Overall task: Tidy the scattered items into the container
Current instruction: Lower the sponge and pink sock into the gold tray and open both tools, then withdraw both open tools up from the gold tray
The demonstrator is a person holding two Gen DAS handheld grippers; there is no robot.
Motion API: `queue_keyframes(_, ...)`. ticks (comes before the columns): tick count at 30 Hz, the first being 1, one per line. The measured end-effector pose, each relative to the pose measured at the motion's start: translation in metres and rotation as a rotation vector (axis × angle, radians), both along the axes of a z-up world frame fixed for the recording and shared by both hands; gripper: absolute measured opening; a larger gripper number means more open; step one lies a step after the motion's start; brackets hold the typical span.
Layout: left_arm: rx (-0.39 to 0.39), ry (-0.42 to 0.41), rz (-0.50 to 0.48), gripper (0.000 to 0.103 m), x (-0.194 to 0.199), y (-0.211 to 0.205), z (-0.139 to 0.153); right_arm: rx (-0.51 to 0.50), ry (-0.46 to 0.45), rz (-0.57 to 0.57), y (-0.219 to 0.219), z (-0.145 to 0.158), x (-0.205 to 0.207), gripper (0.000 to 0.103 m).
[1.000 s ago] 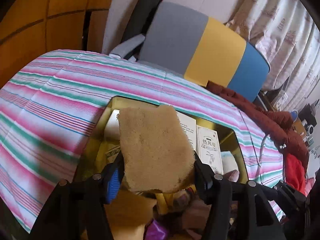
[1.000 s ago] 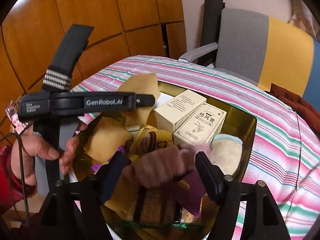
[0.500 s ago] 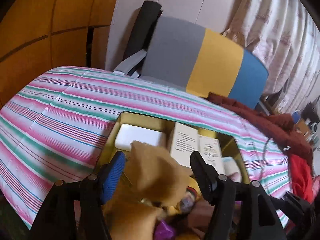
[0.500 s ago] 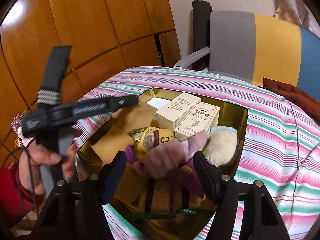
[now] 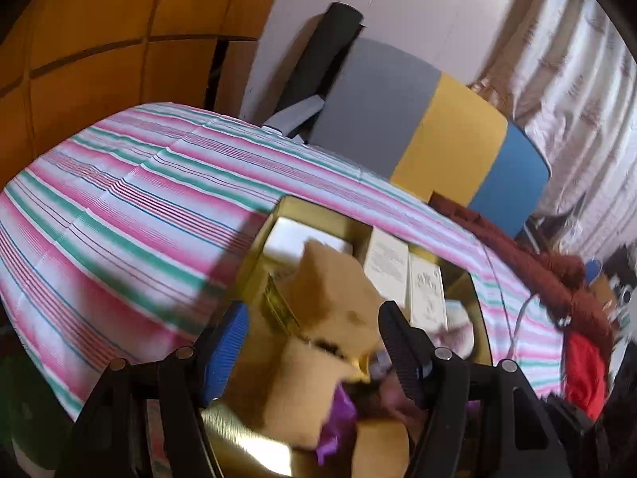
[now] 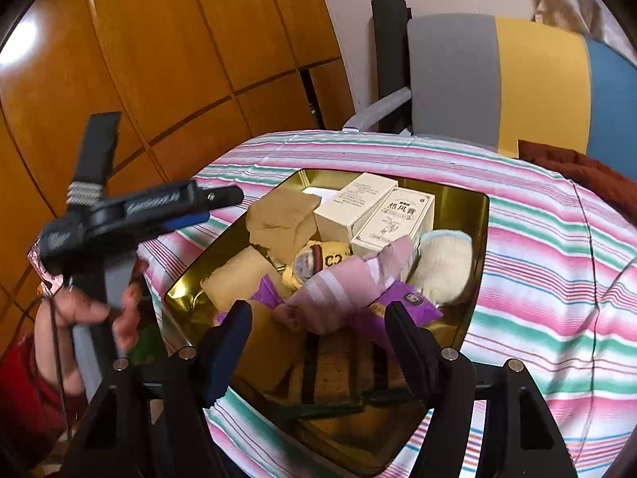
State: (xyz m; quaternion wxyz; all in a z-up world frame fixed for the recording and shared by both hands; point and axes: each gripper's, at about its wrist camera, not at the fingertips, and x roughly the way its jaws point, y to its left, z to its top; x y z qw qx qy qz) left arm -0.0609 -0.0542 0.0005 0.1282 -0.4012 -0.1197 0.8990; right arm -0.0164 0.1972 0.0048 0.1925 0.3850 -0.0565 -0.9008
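Observation:
A gold metal tin sits on the striped tablecloth and holds several items. A tan sponge lies in it by two cream boxes; the sponge also shows in the left wrist view. A pink striped sock, a cream sock, a yellow sock and a purple packet lie there too. My left gripper is open and empty above the tin's left side. My right gripper is open and empty above the tin's near side.
The striped tablecloth covers the table around the tin. A grey, yellow and blue chair stands behind the table. A dark red garment lies at the right. Wood panelling is at the left.
My left gripper opened and let go of the tan sponge, which dropped into the tin. The left gripper then drew back to the left. My right gripper backed away from the tin.

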Motion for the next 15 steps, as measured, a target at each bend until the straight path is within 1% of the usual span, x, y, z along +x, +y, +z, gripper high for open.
queue_keyframes(2,-0.029,0.011,-0.009,0.069,0.012,0.005,0.004,0.011,0.003,0.01,-0.005,0.0,0.002,0.076)
queue_keyframes(5,-0.046,0.033,0.002,0.069,0.025,0.007,0.013,0.066,0.02,-0.001,-0.01,0.002,0.006,0.085)
queue_keyframes(7,-0.073,0.043,0.023,0.069,0.032,0.006,0.02,0.094,0.022,-0.028,-0.011,0.004,0.006,0.096)
queue_keyframes(9,-0.107,0.046,0.038,0.069,0.037,0.005,0.023,0.106,0.013,-0.06,-0.01,0.006,0.004,0.103)
queue_keyframes(12,-0.151,0.045,0.064,0.069,0.047,0.002,0.024,0.114,-0.009,-0.08,-0.011,0.008,0.002,0.103)
queue_keyframes(15,-0.183,0.041,0.08,0.069,0.053,0.0,0.022,0.164,-0.017,-0.089,-0.019,0.008,0.001,0.103)
